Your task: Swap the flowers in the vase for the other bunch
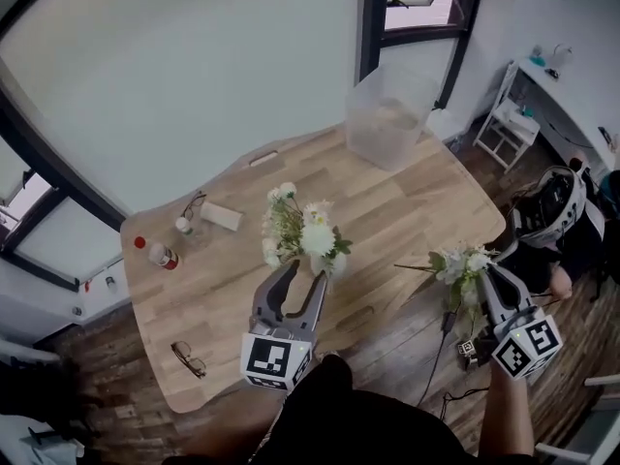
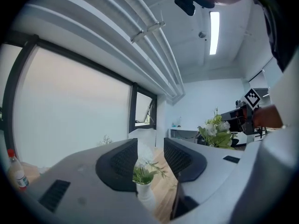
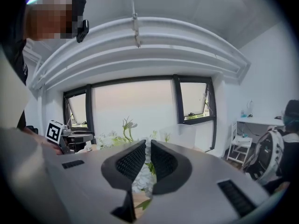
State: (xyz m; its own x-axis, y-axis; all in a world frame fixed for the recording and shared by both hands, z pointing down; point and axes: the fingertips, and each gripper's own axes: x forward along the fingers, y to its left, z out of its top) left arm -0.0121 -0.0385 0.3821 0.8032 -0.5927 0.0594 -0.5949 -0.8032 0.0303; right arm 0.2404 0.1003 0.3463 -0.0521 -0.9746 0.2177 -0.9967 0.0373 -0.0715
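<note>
A small white vase (image 1: 335, 263) with white flowers and green leaves (image 1: 302, 229) stands mid-table. My left gripper (image 1: 305, 275) is open and level, its fingertips just short of the vase. In the left gripper view the vase (image 2: 145, 193) and its flowers (image 2: 144, 172) show in the gap between the spread jaws (image 2: 150, 155), untouched. My right gripper (image 1: 482, 281) is off the table's right edge, shut on a second bunch of white flowers (image 1: 459, 265). In the right gripper view that bunch (image 3: 140, 181) is pinched between the narrow jaws (image 3: 145, 164).
On the wooden table (image 1: 407, 211) are a clear plastic bin (image 1: 387, 114) at the far edge, a red-capped bottle (image 1: 161, 255), a small jar (image 1: 186, 229), a flat card (image 1: 221, 216) and eyeglasses (image 1: 189, 358). A backpack (image 1: 550, 206) and white stool (image 1: 504, 129) stand on the floor at right.
</note>
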